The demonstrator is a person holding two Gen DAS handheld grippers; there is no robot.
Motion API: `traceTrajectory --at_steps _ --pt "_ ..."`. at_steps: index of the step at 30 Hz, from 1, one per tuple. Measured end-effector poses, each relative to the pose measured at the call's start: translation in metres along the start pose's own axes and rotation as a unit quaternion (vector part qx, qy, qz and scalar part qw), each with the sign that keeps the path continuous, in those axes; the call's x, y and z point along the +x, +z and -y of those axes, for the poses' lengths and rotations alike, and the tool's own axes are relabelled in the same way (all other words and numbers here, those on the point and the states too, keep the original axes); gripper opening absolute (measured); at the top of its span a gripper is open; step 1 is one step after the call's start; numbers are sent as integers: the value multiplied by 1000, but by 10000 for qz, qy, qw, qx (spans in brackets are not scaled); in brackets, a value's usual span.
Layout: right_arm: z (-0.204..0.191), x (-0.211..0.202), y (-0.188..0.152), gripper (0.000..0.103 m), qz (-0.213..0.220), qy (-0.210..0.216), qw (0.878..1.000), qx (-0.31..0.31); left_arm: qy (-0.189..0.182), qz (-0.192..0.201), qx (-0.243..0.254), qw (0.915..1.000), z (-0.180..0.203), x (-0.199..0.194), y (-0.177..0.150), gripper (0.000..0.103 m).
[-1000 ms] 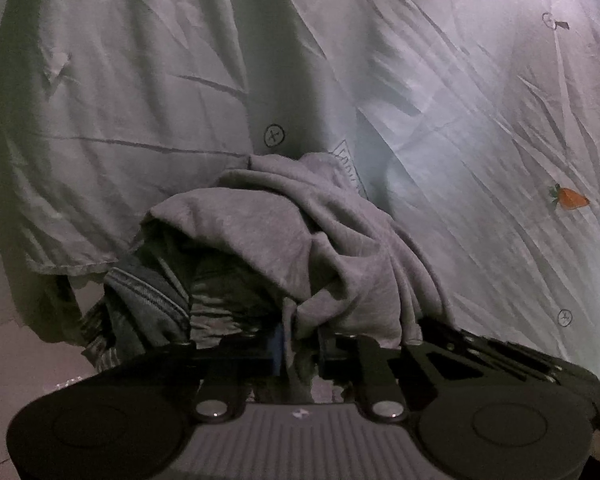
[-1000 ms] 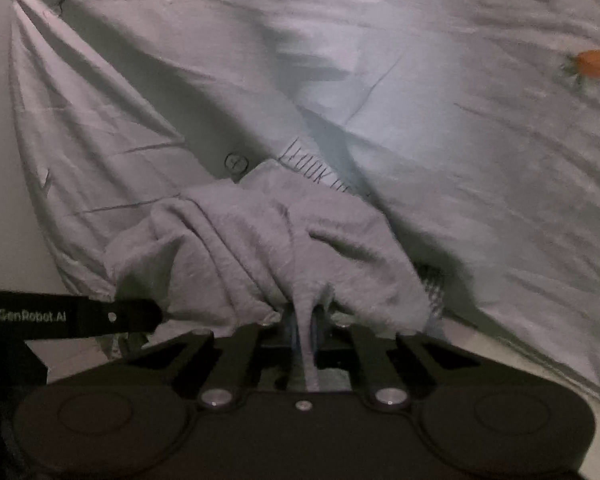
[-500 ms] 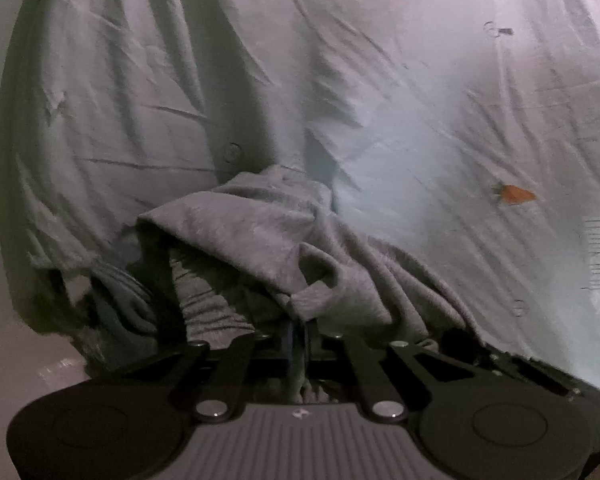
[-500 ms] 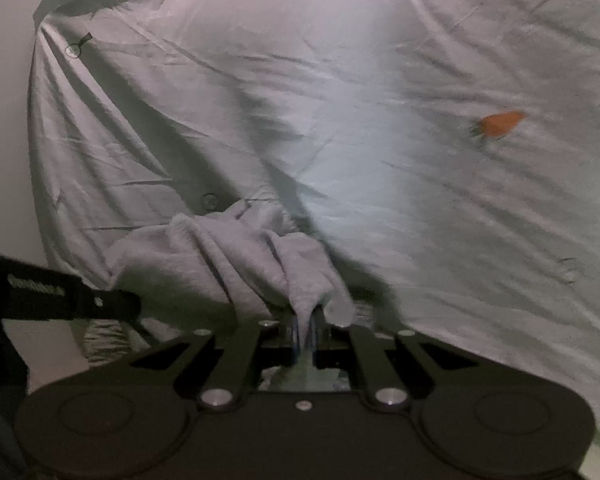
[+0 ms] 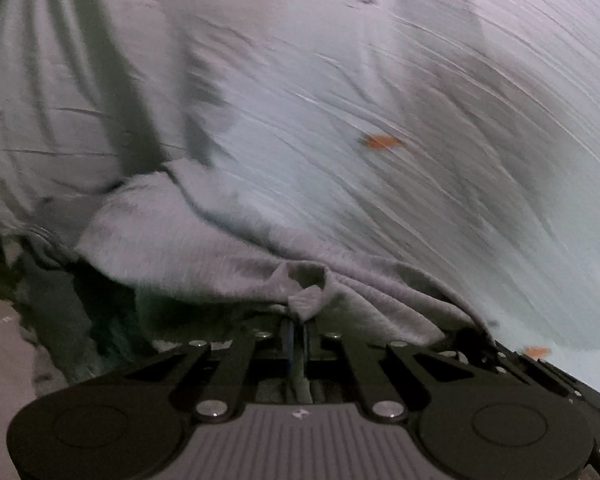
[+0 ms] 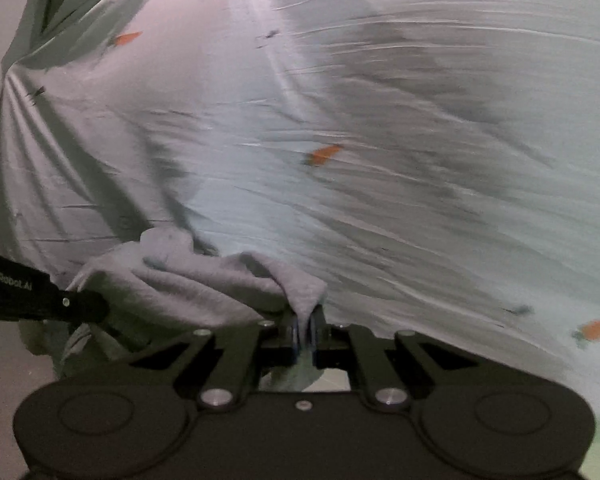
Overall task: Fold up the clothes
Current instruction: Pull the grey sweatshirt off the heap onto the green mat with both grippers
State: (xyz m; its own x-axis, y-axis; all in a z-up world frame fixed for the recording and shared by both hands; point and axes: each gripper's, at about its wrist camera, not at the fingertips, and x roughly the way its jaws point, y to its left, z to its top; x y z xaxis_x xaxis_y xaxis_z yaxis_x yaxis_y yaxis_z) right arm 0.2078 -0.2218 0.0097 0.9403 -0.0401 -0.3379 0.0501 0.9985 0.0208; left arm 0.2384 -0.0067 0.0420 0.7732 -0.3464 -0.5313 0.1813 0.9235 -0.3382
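Right now the grey garment (image 5: 204,248) is bunched low in front of me, lying on a pale bedsheet (image 5: 380,92) printed with small orange carrots (image 6: 323,155). My left claw (image 5: 298,326) has its two fingers pressed together on a puckered fold of the grey cloth, and the fabric spreads away from that pinch up and to the left in a wide, soft ridge. My right claw (image 6: 305,326) is likewise closed on a fold of the same garment (image 6: 204,280), with a strip of cloth hanging down between its fingers. From the right wrist view, the garment mounds to the left of the pinch, and the dark body of my other tool (image 6: 40,296) crosses the left edge just beside that mound. Under the left side of the grey cloth, in the left wrist view, sits a darker heap (image 5: 80,312), perhaps more clothing, though the blur makes it hard to be sure. The sheet is creased all over and streaked by motion blur. A strip of pale floor (image 5: 4,352) shows at the lower left, beyond the sheet's draped edge.
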Motion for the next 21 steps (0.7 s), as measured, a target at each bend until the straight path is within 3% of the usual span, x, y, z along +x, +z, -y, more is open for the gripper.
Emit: traceTrajectory --at_steps 11,21 --pt "142 -108 -80 6 -449 -1111 9917 465 -883 -861 572 9907 150 -4 -108 3" --pt "238 -201 -147 6 -884 -2086 9706 817 -1756 -1609 1055 9655 268 -16 -207 3"
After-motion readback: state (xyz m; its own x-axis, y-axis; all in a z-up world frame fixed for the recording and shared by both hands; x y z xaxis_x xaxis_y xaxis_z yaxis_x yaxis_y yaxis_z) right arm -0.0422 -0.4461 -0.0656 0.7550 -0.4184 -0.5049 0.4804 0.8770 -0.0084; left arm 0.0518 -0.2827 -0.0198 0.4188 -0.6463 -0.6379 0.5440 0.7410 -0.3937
